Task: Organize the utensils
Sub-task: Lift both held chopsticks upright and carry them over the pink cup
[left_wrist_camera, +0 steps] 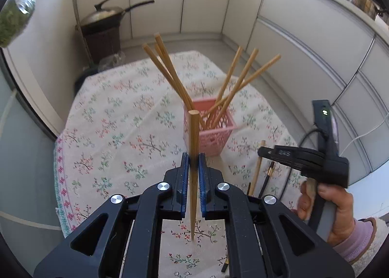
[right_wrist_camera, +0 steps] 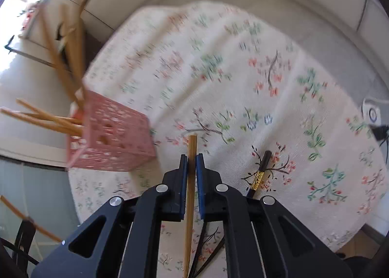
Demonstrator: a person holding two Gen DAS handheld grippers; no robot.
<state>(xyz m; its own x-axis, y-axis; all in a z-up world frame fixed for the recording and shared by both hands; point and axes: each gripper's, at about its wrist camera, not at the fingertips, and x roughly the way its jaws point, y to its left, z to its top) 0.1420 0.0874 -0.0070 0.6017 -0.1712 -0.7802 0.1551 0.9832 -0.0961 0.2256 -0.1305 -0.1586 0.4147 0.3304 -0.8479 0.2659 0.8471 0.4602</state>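
Clamped between the blue pads of the left gripper (left_wrist_camera: 193,161) is a bamboo chopstick (left_wrist_camera: 193,151), standing upright through the centre of the left wrist frame with its thin tip low over the floral tablecloth (left_wrist_camera: 109,117). Just behind it, in the middle of the frame, stands a pink perforated basket (left_wrist_camera: 214,137) on the table, with six more bamboo chopsticks (left_wrist_camera: 170,71) fanning out of its open top, three leaning to the upper left and three to the upper right. At the right edge of that frame a hand grips the handle of the right gripper (right_wrist_camera: 191,163). Its own view shows its jaws shut on a second bamboo chopstick (right_wrist_camera: 190,192), running up the centre of the frame. Right of it a black chopstick with a gold band (right_wrist_camera: 259,175) lies on the cloth, partly hidden under the gripper. A lidded wok (left_wrist_camera: 104,16) sits in the upper left of the left wrist frame.
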